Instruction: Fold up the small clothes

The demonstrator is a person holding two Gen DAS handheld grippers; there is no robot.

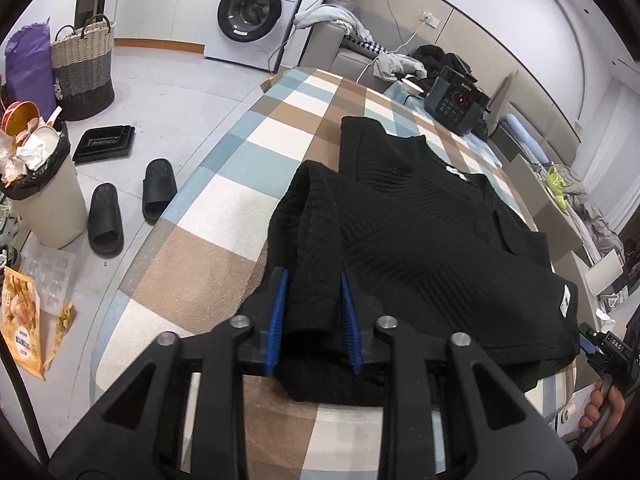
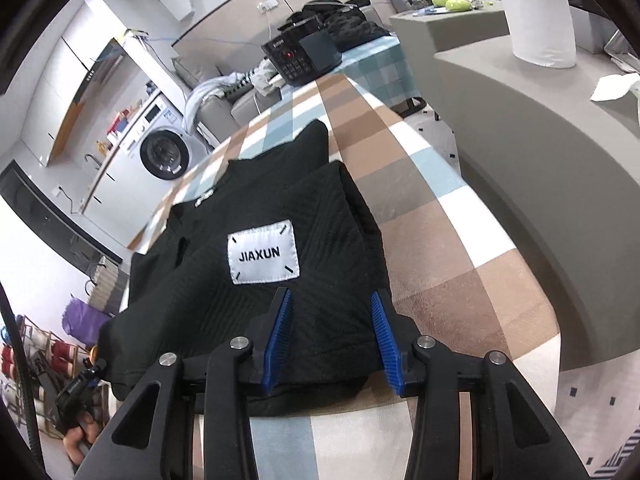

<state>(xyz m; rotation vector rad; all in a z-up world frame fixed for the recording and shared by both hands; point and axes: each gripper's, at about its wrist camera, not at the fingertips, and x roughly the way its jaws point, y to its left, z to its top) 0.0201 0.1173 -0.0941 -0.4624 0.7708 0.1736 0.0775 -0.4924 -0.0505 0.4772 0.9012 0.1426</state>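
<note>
A black ribbed sweater (image 1: 420, 232) lies on a desk covered with a checked cloth (image 1: 240, 208) in tan, blue and white, its sleeves folded in over the body and its hem end toward the near edge. The left gripper (image 1: 313, 320) sits at the near left part of the garment with its blue-padded fingers (image 1: 279, 316) apart, one on each side of a folded sleeve cuff (image 1: 312, 312); the pads flank the fabric, though whether they press it cannot be told. In the right wrist view the right gripper (image 2: 331, 336) is at the sweater's near right corner, its fingers (image 2: 384, 340) spread wide over the knit and not closed on it. Just beyond them a white sewn label (image 2: 263, 254) reading JIAXUN lies on the black cloth. The right gripper also shows at the far right edge of the left wrist view, beside the sweater's corner. On the far end of the desk stands a dark appliance with a red light (image 1: 456, 104). On the floor to the left are a pair of black slippers (image 1: 132, 204), an overfull bin (image 1: 40, 184), a woven basket (image 1: 82, 68) and a washing machine (image 1: 256, 12)
</note>
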